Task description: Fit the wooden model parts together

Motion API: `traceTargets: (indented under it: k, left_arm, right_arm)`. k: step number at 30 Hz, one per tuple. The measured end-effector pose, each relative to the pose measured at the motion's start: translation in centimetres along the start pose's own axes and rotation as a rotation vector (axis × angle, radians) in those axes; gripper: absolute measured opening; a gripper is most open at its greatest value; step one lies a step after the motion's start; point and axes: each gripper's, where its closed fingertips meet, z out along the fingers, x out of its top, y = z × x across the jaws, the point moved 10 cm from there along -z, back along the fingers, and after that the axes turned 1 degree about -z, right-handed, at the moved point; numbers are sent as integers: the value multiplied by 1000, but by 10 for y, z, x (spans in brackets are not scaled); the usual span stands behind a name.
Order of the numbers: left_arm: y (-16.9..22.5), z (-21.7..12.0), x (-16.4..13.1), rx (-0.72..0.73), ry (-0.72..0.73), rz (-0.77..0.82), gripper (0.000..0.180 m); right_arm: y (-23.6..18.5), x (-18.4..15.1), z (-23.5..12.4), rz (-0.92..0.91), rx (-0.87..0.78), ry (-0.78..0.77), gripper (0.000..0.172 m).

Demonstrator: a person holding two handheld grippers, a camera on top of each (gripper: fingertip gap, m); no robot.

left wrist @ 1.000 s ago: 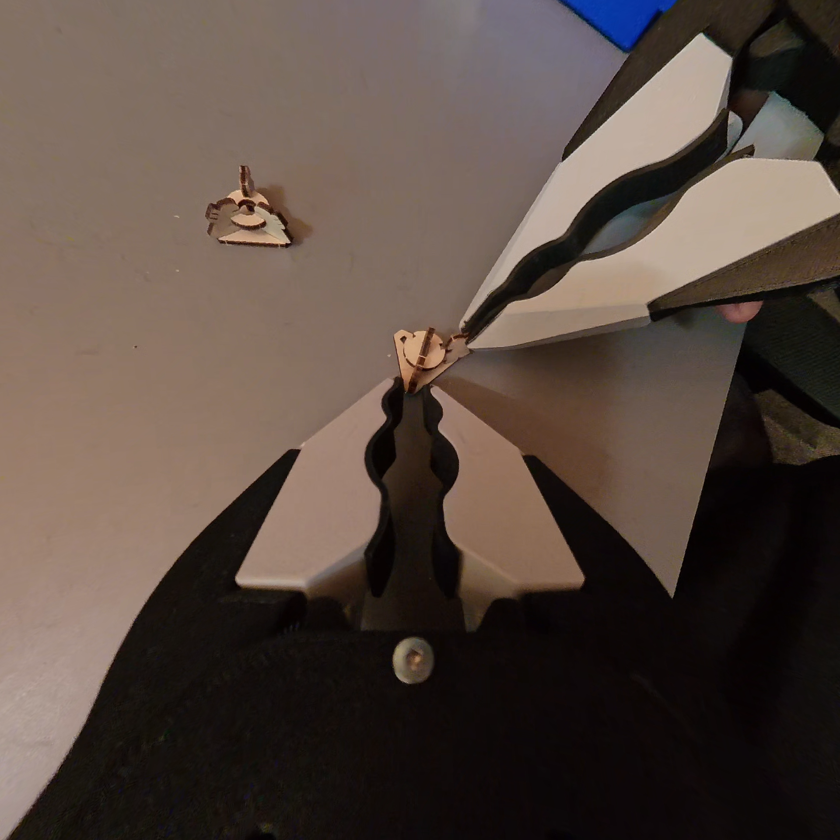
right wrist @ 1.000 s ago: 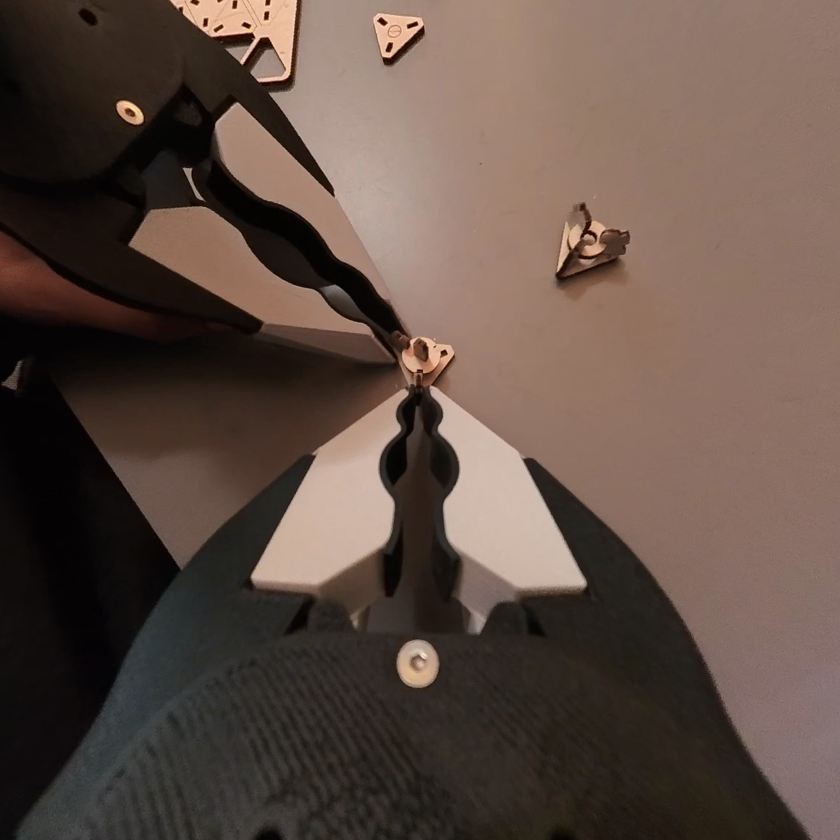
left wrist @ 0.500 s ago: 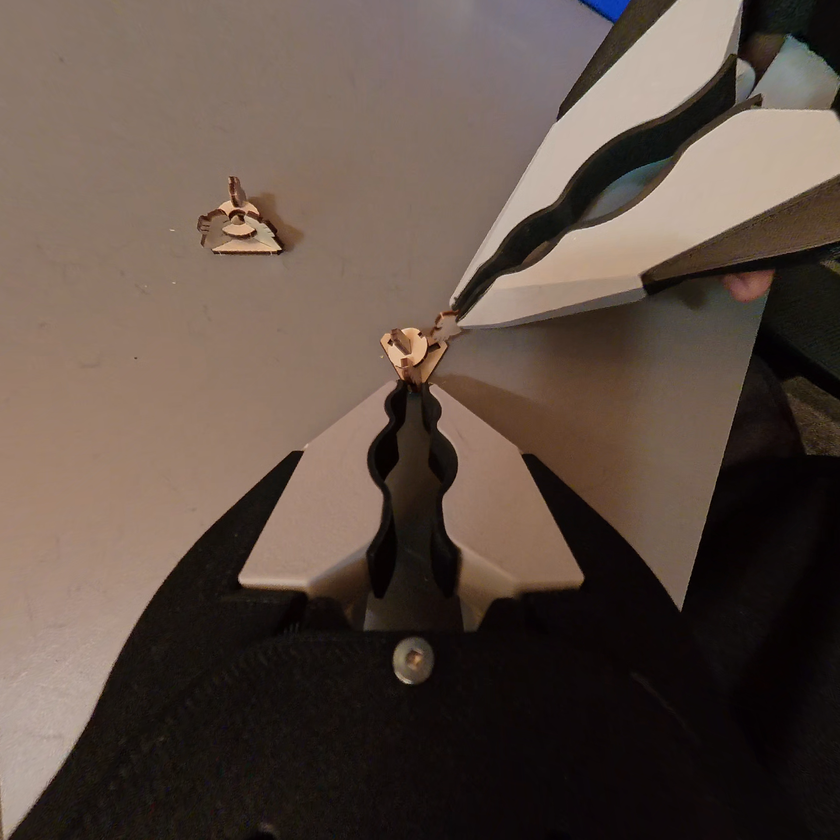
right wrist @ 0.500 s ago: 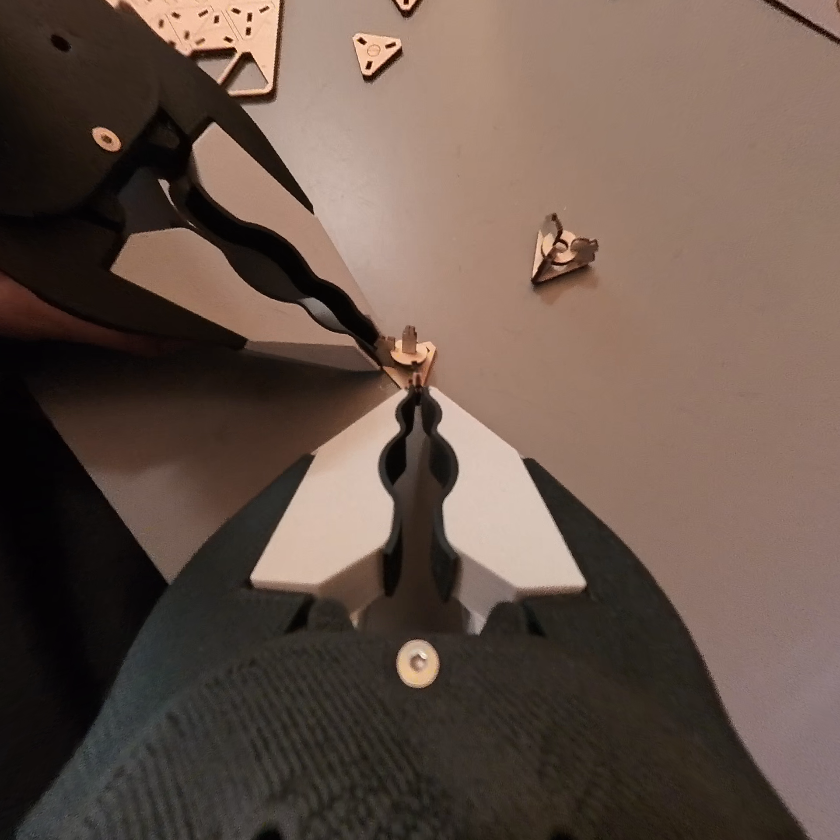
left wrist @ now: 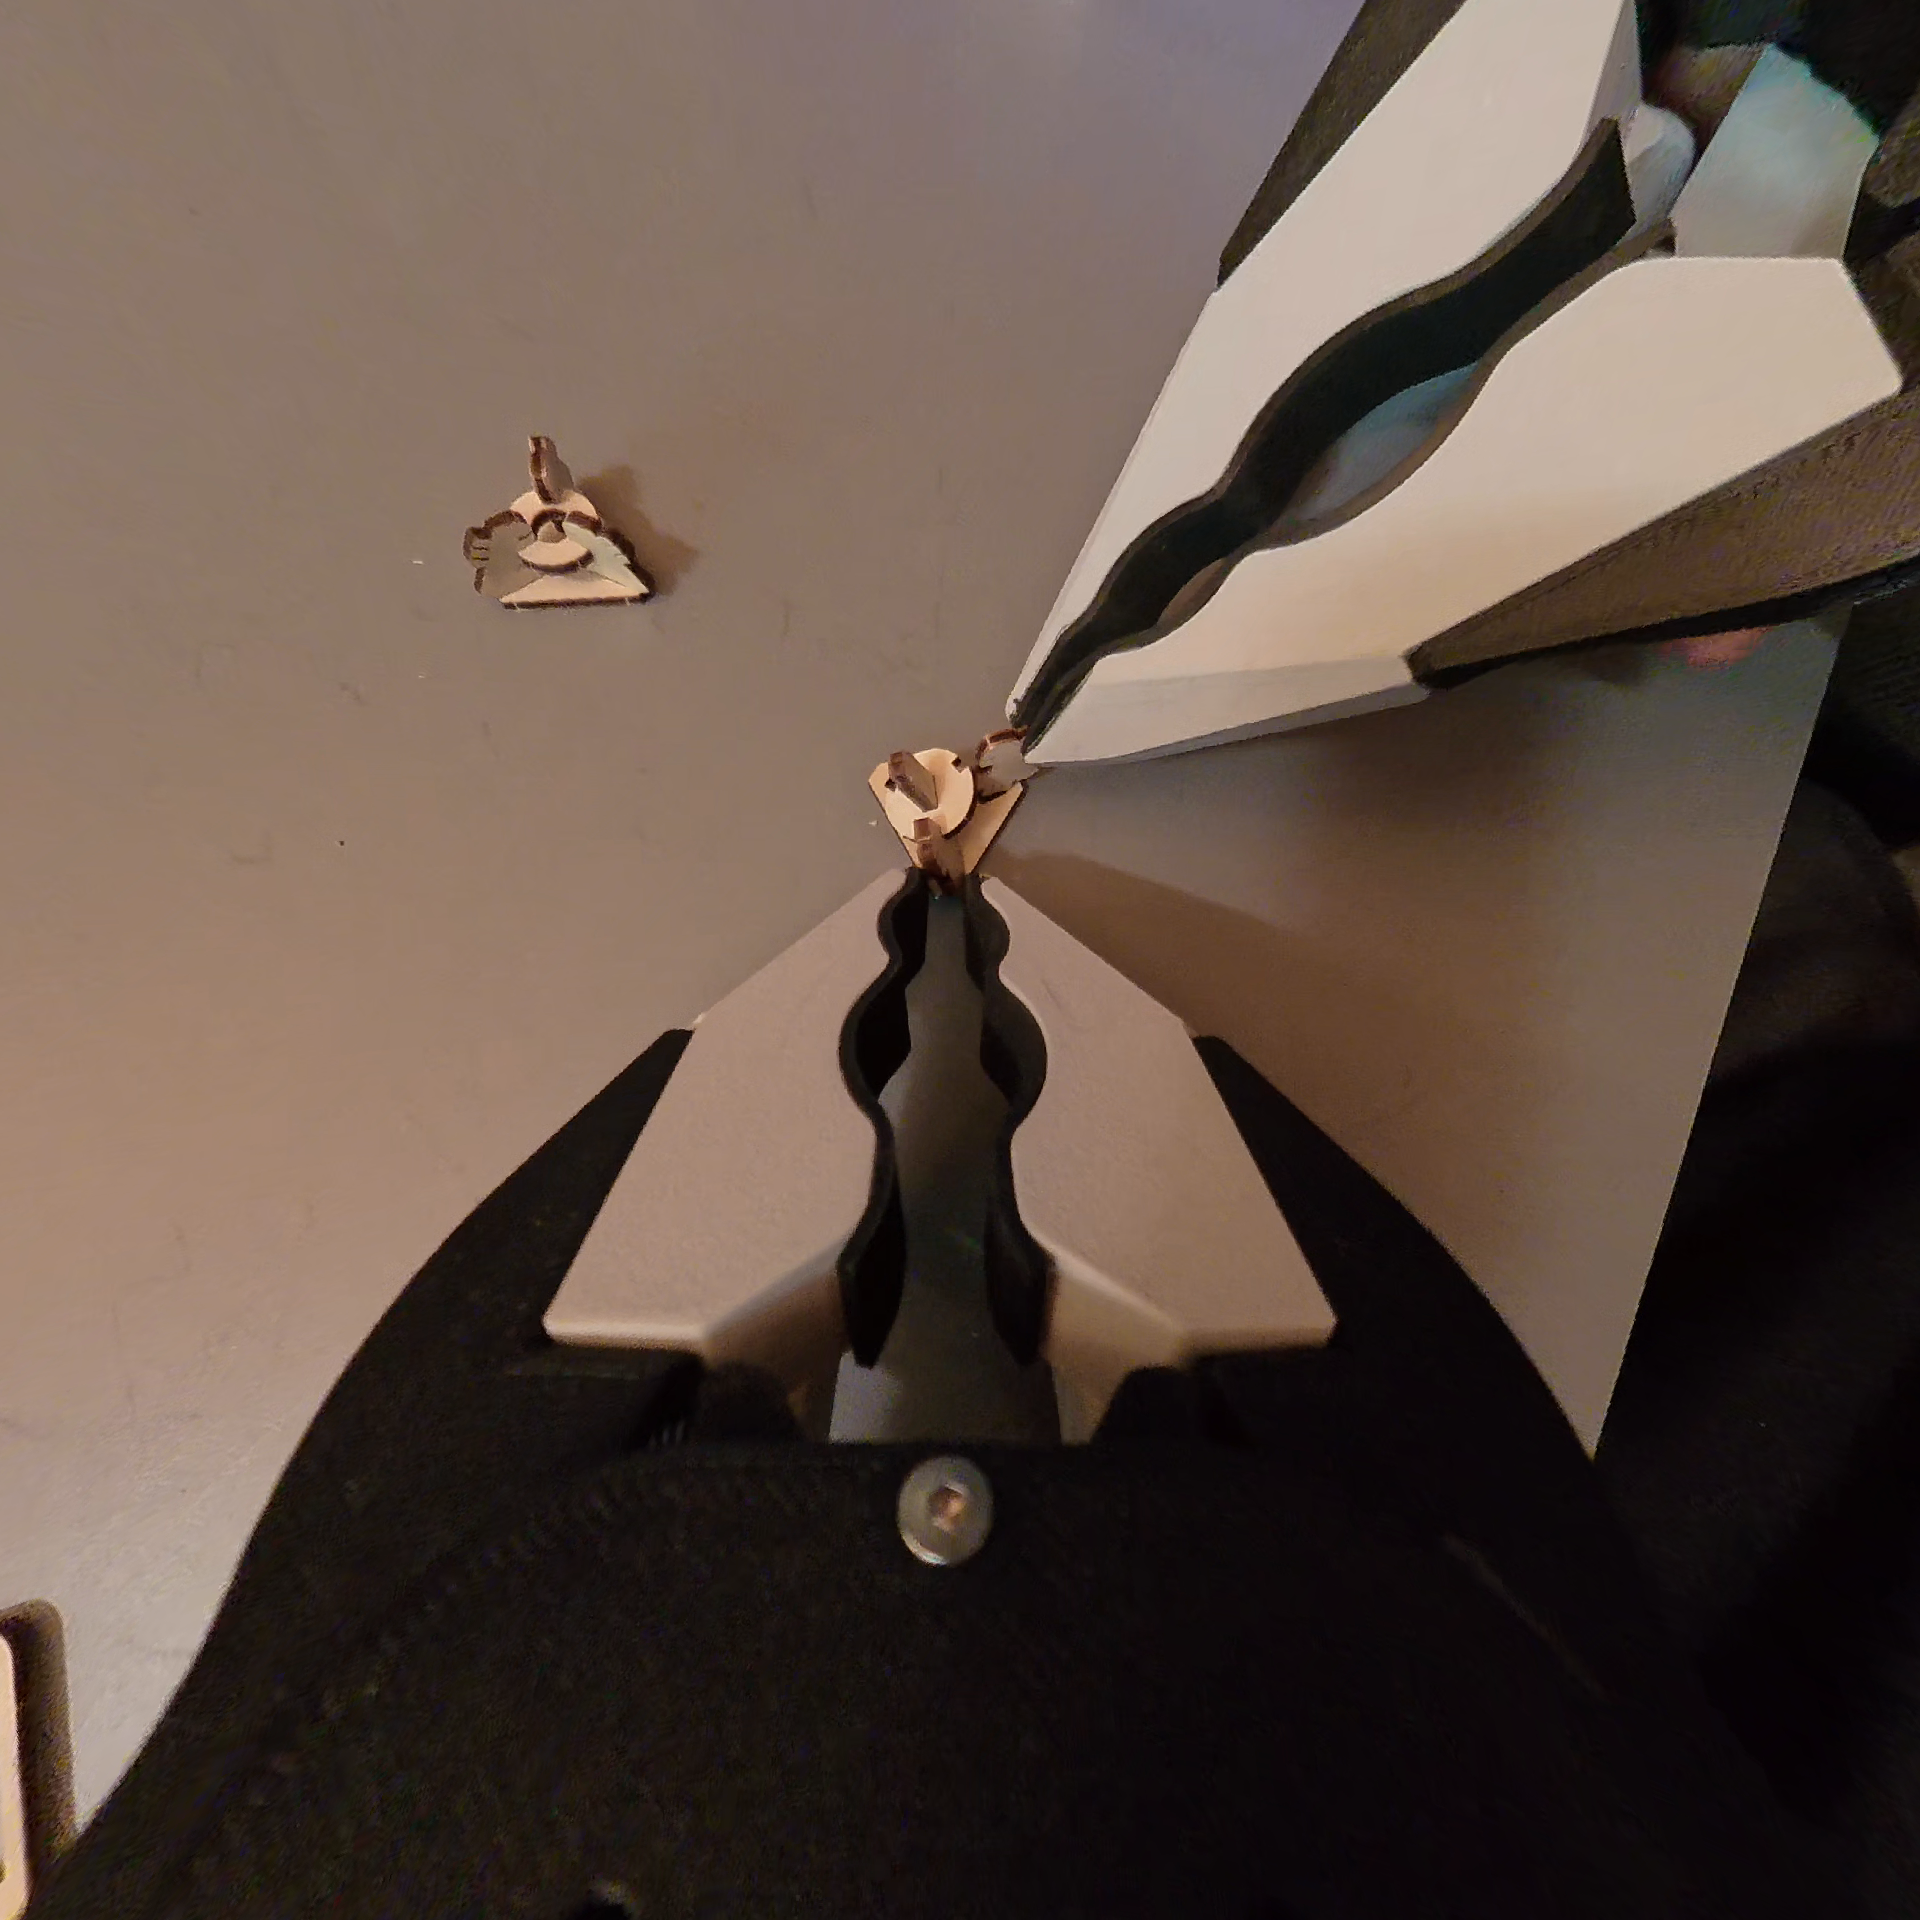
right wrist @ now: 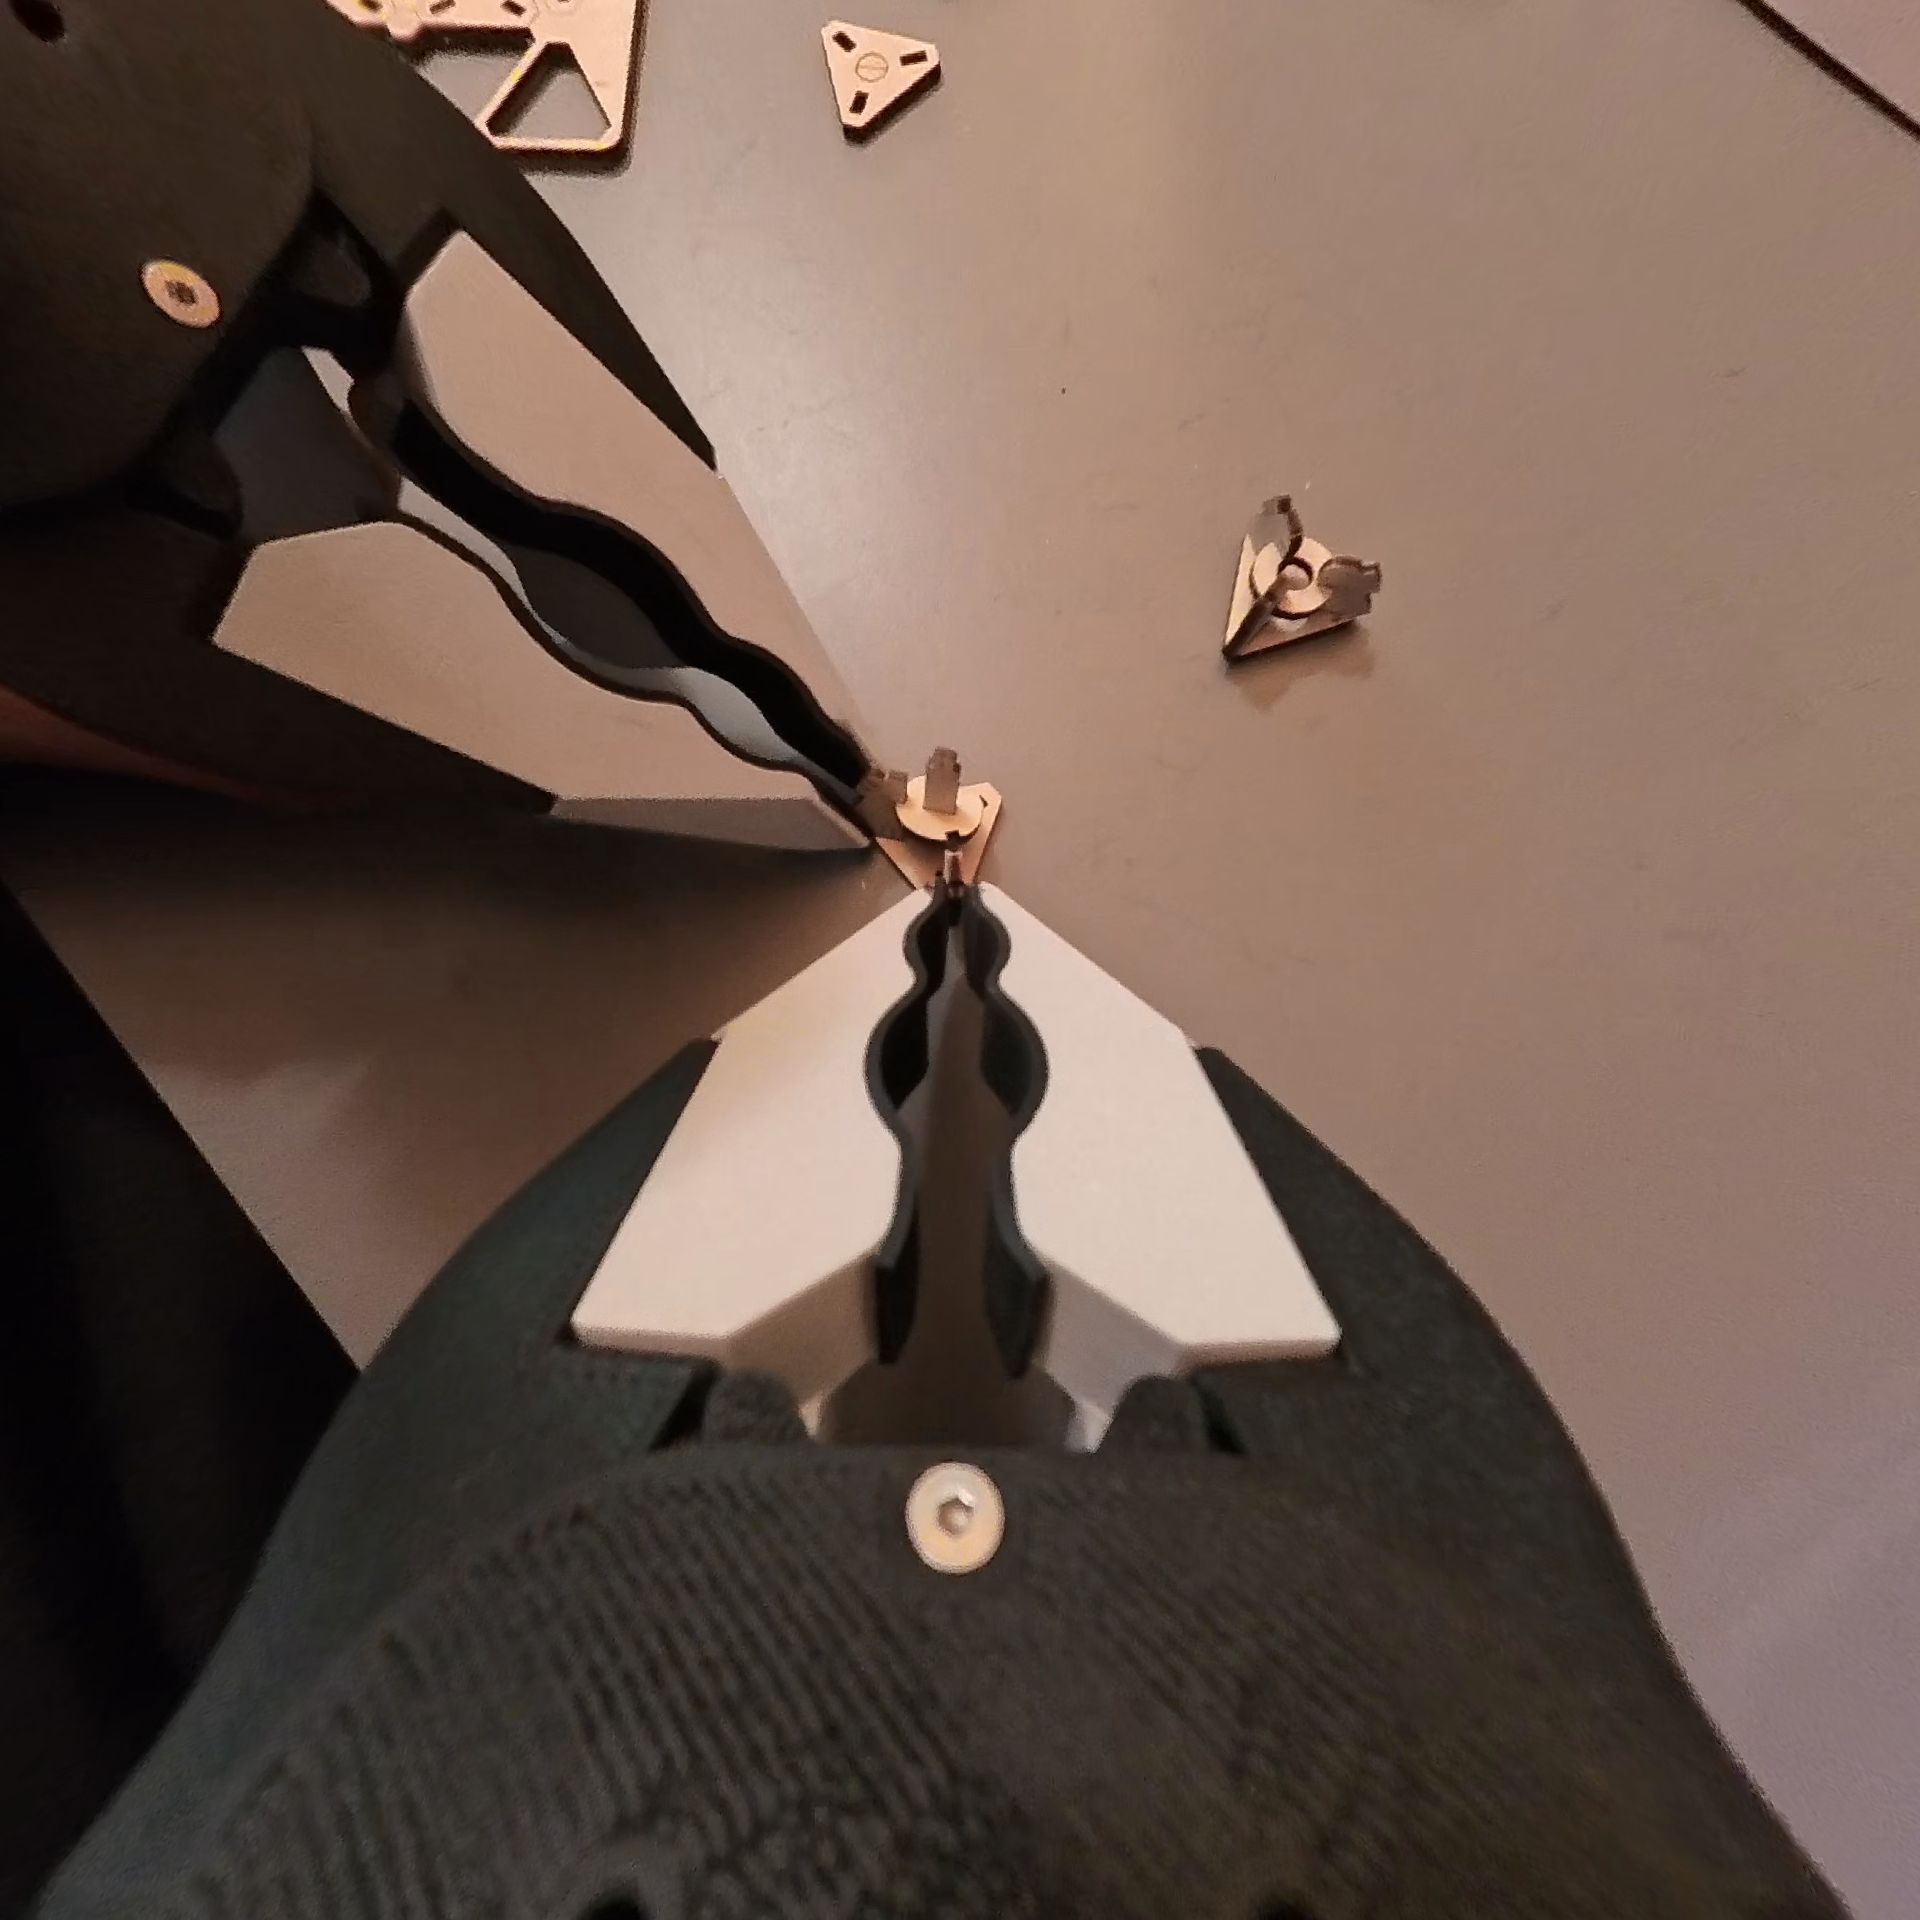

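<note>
1. Pinching from two sides, both grippers met at one small wooden assembly (left wrist: 932,805) above the grey counter (left wrist: 312,935): a triangular plate with a round disc on it and a peg standing up from the disc.
2. The left gripper (left wrist: 942,881) was nearly closed, its dark pads clamped on a thin tab at the plate's near corner; the assembly sat just beyond its tips, in line with the fingers.
3. The right gripper (right wrist: 951,894) was closed to a narrow slit, its tips gripping a thin wooden tab at the plate's other corner; in its own view the assembly (right wrist: 940,816) lay just ahead of the tips.
4. In the left wrist view, the right gripper (left wrist: 1023,732) came in from the upper right, its tips touching a small hooked tab on the assembly's right side.
5. In the right wrist view, the left gripper (right wrist: 868,795) came in from the upper left, its tips at the assembly's left edge.
6. A second assembly (right wrist: 1294,587) of the same kind lay flat on the counter, well apart from both grippers, to the right in the right wrist view and upper left (left wrist: 556,551) in the left.
7. A flat triangular piece (right wrist: 881,71) and a cut-out wooden sheet (right wrist: 551,73) lay at the counter's far side.
</note>
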Motion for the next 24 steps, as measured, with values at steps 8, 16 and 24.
traceTargets:
  k: [8, 16, 24]
  left_arm:
    - [0, 0, 0, -12, 0, -3, 8]
    - [-3, 0, 1, -31, 14, -31, 13]
    - [-4, 0, 3, -5, 28, -34, 4]
  right_arm:
    - [-5, 9, 1, -89, -35, -88, 1]
    - [-1, 14, 2, -84, 3, -127, 1]
    - [2, 16, 3, -71, 23, -150, 1]
